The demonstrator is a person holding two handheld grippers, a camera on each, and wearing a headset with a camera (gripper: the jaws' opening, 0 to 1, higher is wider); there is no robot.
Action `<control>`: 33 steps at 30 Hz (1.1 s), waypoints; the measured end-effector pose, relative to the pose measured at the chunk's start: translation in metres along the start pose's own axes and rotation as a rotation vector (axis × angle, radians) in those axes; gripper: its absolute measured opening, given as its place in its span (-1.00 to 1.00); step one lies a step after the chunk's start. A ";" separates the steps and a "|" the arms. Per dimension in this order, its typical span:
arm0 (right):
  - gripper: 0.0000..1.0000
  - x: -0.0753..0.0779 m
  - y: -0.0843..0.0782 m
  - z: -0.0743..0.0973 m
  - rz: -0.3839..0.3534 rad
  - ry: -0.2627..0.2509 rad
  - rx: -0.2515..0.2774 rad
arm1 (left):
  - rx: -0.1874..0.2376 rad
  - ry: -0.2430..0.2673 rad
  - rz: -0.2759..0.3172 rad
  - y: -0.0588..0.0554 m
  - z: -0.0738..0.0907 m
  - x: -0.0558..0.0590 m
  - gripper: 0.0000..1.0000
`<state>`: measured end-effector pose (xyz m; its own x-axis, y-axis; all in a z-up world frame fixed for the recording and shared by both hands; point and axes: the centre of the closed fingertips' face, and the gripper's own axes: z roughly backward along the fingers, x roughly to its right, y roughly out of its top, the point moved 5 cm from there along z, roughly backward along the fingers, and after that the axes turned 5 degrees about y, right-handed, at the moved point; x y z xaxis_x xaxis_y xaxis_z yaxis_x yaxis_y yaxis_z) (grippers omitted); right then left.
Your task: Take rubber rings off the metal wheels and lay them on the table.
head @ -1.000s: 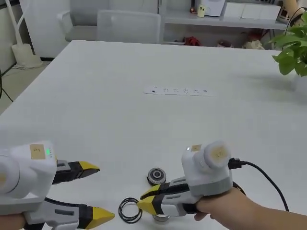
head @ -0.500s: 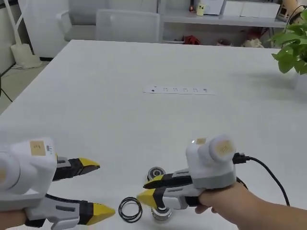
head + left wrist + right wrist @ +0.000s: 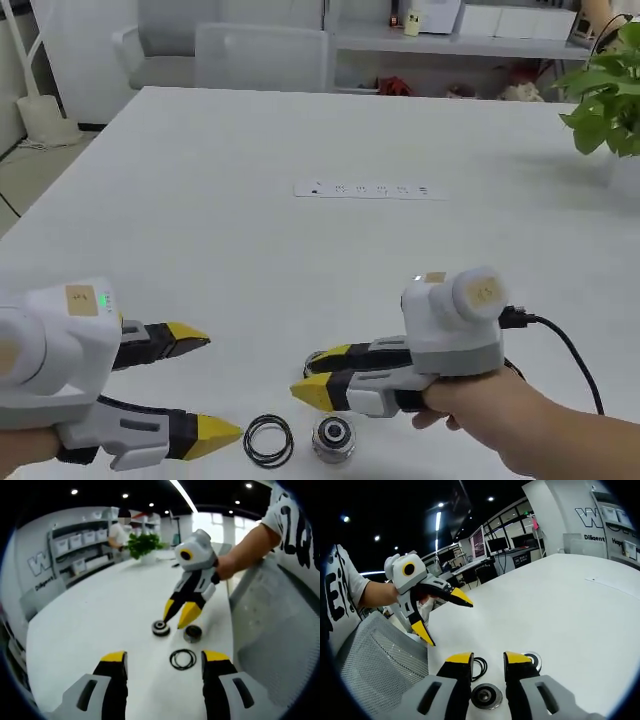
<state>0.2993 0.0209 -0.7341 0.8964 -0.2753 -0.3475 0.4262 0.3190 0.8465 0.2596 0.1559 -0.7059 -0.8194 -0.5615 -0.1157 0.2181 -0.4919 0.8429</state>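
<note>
Two small metal wheels lie near the table's front edge. The near wheel point(image 3: 333, 438) point(image 3: 192, 632) point(image 3: 486, 696) looks bare and silvery. The far wheel point(image 3: 160, 628) point(image 3: 535, 658) carries a black rubber ring. Loose black rubber rings point(image 3: 268, 440) point(image 3: 183, 659) point(image 3: 479, 667) lie flat on the table beside the near wheel. My right gripper point(image 3: 312, 377) point(image 3: 177, 620) point(image 3: 488, 658) hovers above the wheels, its jaws a narrow gap apart and holding nothing. My left gripper point(image 3: 205, 385) point(image 3: 164, 657) point(image 3: 449, 621) stands wide open left of the rings.
A white power strip point(image 3: 368, 190) lies flat at mid-table. A leafy plant point(image 3: 605, 95) stands at the far right edge. A black cable point(image 3: 565, 350) trails from the right gripper. Chairs point(image 3: 260, 55) and shelves stand beyond the far edge.
My right gripper has lifted up and back from the near wheel, which now lies uncovered. It now hides the far wheel in the head view. The left gripper has barely moved.
</note>
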 end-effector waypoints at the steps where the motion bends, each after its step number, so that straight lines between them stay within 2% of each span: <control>1: -0.56 0.002 0.001 0.002 -0.003 -0.005 0.006 | 0.002 0.001 0.000 0.001 -0.001 -0.001 0.21; 8: -0.54 0.008 0.007 0.009 0.005 -0.029 0.025 | 0.004 0.001 -0.010 0.006 -0.005 -0.004 0.21; 19: -0.47 0.022 0.007 0.020 0.034 -0.073 0.023 | 0.012 0.009 -0.013 0.013 -0.014 -0.013 0.20; 33: -0.42 0.043 -0.001 0.030 0.057 -0.119 -0.016 | 0.011 0.004 -0.022 0.021 -0.032 -0.023 0.20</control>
<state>0.3339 -0.0180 -0.7376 0.8986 -0.3619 -0.2480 0.3779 0.3513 0.8566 0.2997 0.1371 -0.7018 -0.8216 -0.5535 -0.1366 0.1940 -0.4968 0.8459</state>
